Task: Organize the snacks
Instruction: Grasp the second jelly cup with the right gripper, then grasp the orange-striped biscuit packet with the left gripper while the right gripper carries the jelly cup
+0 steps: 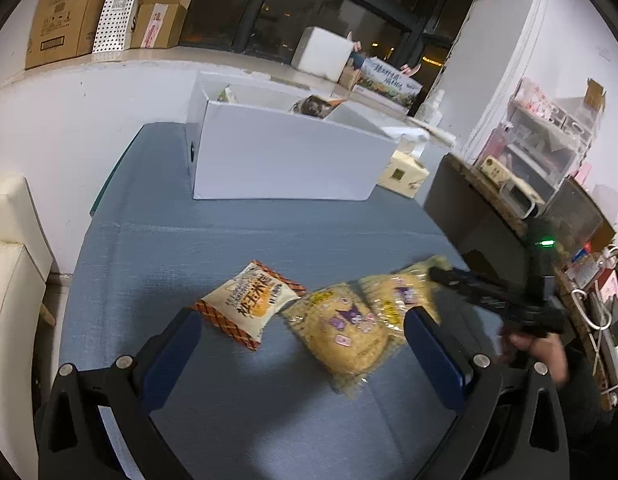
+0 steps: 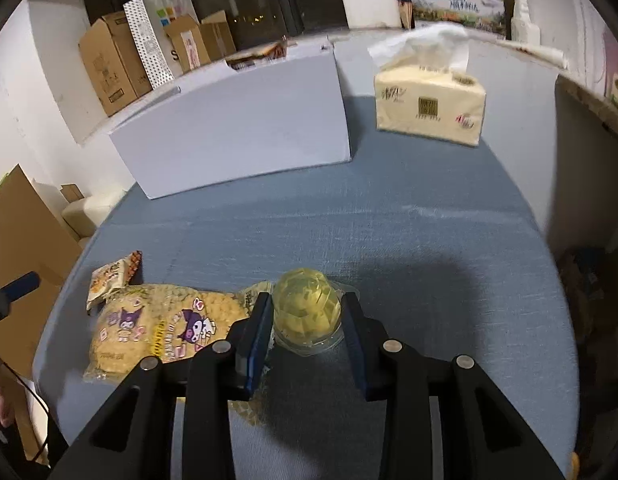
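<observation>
Blue cloth table (image 2: 409, 232) with snacks and boxes

Far: white box (image 2: 237, 120), tissue pack (image 2: 429, 104) (right). Near: yellow bag (image 2: 157, 328), small orange-trimmed packet (image 1: 251, 304), clear cup (image 2: 307, 308).

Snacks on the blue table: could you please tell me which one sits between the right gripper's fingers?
The small round yellow snack in clear wrap; the big cartoon-print bag and orange-edged packet lie off to its left.

**Few words readable on the snack packs**

On the small white-and-orange snack packet (image 1: 251, 302), big dark Chinese characters run down the front, the last three reading 玉米糕; the smaller print beside them is too fine to make out. The yellow bag (image 2: 157, 328) shows purple cartoon figures, its lettering blurred. Up on the window ledge, a long printed box (image 2: 457, 6) carries brush-style Chinese script, not clear enough to read. The tissue pack (image 2: 429, 106) bears a square emblem, illegible.
</observation>
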### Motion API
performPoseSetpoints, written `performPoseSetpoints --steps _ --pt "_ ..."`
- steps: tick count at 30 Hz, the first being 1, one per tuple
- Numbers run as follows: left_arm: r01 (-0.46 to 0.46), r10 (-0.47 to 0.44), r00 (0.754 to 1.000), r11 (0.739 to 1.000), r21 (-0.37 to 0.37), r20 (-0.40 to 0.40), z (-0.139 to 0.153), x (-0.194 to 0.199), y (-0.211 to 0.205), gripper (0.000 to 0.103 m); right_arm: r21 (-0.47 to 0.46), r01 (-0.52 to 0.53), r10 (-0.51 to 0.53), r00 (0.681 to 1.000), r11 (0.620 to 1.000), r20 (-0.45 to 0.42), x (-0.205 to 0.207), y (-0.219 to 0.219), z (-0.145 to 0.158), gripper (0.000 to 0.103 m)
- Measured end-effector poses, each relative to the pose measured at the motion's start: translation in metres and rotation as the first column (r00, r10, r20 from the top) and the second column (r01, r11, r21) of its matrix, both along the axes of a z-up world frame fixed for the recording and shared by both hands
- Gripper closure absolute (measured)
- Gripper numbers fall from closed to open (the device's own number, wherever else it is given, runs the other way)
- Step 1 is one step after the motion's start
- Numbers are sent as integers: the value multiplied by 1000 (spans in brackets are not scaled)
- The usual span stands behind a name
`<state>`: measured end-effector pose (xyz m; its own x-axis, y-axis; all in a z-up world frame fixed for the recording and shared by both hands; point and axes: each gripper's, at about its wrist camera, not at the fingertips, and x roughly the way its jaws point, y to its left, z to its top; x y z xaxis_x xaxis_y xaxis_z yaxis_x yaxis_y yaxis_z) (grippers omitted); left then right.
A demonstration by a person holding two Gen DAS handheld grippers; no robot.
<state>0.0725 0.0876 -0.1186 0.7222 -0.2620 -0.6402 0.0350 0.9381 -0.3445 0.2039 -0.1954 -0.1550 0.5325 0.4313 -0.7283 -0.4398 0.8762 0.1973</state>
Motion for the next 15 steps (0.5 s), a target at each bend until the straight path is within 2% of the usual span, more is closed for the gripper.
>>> performPoseSetpoints --steps 7,15 --pt "21 -13 995 996 85 -96 -31 38 5 0 11 9 -10 997 1000 75 -24 -15 31 65" --pt "90 -73 986 990 110 -149 -52 61 12 0 72 51 -59 991 996 118 -34 -39 57 65"
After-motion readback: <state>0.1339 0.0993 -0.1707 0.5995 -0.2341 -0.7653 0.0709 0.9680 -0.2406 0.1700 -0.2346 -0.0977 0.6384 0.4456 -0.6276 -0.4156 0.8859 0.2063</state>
